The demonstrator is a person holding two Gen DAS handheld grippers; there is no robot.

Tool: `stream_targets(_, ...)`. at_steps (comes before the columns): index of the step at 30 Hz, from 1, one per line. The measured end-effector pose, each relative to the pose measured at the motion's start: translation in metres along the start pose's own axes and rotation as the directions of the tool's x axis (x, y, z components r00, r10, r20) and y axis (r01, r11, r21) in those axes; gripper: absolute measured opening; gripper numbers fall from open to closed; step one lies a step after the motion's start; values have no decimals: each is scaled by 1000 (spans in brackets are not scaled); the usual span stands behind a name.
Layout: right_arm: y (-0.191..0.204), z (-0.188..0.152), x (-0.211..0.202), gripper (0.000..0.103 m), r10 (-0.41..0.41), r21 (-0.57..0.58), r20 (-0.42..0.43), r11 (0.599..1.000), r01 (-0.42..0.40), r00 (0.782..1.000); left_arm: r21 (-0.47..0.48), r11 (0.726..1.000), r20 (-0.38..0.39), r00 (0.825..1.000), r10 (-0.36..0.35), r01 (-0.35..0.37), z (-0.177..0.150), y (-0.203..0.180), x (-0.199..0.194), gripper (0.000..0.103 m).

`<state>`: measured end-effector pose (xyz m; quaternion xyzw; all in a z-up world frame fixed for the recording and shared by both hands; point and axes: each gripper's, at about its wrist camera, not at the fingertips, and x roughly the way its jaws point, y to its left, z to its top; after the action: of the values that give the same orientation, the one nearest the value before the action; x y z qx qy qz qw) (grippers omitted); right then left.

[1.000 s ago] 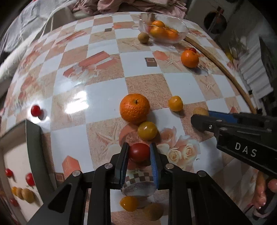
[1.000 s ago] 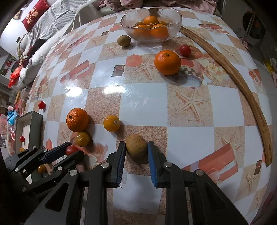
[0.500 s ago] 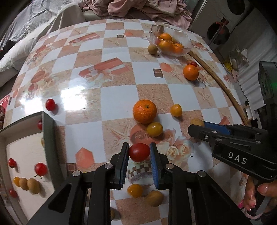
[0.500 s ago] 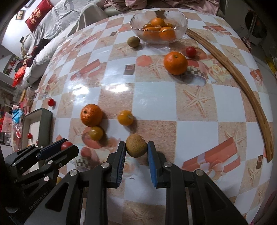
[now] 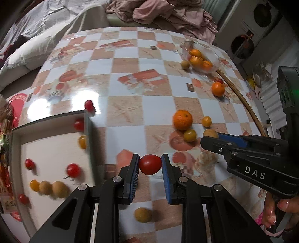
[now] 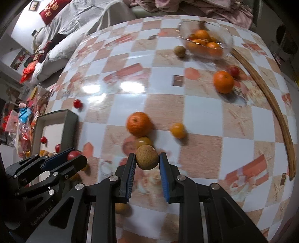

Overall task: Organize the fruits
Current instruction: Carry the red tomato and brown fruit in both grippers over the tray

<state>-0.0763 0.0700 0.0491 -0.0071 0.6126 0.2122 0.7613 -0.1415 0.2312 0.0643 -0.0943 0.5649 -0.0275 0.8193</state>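
Tomato [image 5: 150,164] pinched in left gripper [image 5: 150,165], lifted above table [image 5: 130,89]. Brown fruit [image 6: 147,157] clamped in right gripper [image 6: 147,158]. Carry step, likely toward tray [image 5: 89,130] at left. Next: position over tray, release gently among sorted fruit.

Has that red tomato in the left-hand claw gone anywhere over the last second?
Yes. The red tomato, clamped in the left gripper, has been lifted off the tablecloth and carried left toward the tray, away from the big orange.

Checkered glossy tablecloth [image 5: 142,115], grey sofa [image 6: 78,20], pink clothes heap [image 5: 168,13]
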Motion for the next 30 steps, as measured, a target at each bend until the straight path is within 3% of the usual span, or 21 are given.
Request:
stream_targets(10,73,0,6,28,61,-113,-23,992,-63,998,-118,991,35,997,63,-58,-29,65,-34,25)
stream_targets(20,152,-7,19,28,112,-239,-71,963,-126,991,-245,961,9,991,134,-128,-74,128,-52,25)
stream_targets(30,204,-27,43,28,115,-335,-159,928,-163,981,-303,932,-46,980,196,-200,-113,165,-49,25)
